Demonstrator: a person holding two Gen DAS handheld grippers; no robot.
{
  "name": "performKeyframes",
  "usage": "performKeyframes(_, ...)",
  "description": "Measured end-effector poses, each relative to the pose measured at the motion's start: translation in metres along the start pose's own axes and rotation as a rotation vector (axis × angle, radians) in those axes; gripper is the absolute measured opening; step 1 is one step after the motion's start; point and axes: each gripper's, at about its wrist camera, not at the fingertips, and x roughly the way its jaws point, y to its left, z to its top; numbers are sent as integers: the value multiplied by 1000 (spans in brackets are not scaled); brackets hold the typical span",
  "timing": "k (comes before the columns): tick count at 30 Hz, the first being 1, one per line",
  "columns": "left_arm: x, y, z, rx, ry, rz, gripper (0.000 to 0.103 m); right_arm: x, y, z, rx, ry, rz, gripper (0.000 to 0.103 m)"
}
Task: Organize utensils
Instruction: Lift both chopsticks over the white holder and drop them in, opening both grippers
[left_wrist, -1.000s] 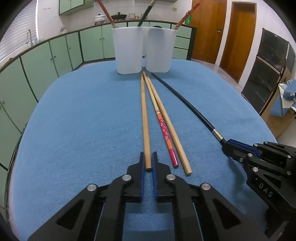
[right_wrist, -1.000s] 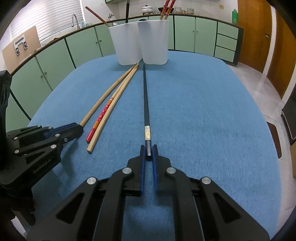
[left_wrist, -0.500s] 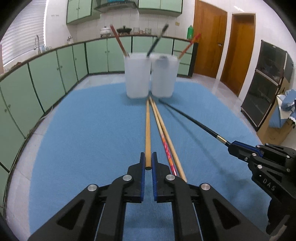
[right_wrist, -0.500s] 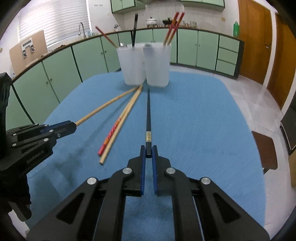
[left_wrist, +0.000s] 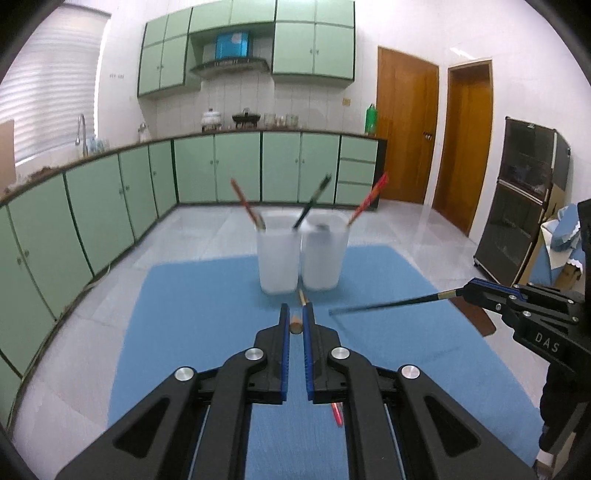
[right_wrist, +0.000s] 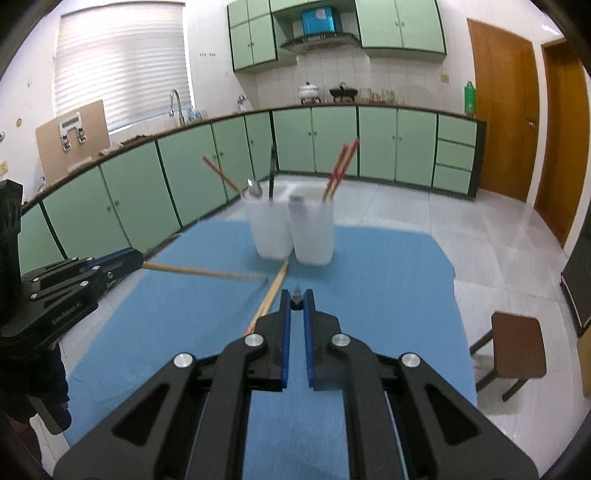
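Left gripper (left_wrist: 296, 322) pinches plain bamboo chopstick (right_wrist: 207, 273); right gripper (right_wrist: 296, 304) pinches thin black chopstick (left_wrist: 388, 305), both lifted. Two translucent white cups (left_wrist: 277, 254) hold chopsticks. Blue cloth table (left_wrist: 192, 314), green cabinets (left_wrist: 236, 166).

Both sticks are now up off the blue desk (left_wrist: 192, 332). A second ago they lay flat on it. The left gripper (left_wrist: 296, 320) now holds its wooden chopstick (right_wrist: 207, 272) high in the air, and the right gripper (right_wrist: 296, 304) has lifted the black chopstick (left_wrist: 391, 304) too. The white cups (left_wrist: 301, 258) now sit farther ahead and lower.
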Motion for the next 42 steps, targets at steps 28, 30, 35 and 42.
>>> performKeyframes(28, 10, -3, 91, 81, -111, -65, 7, -6, -10, 140, -59, -82, 113, 6)
performKeyframes(30, 6, -1, 101, 79, -138, -60, 7, -9, -14, 155, -54, -106, 116, 6)
performKeyframes(35, -7, 1, 143, 84, -244, -44, 7, -13, -20, 191, -56, -172, 101, 6)
performKeyframes(42, 5, 0, 195, 86, -349, -43, 7, 8, -32, 234, -47, -253, 49, 6)
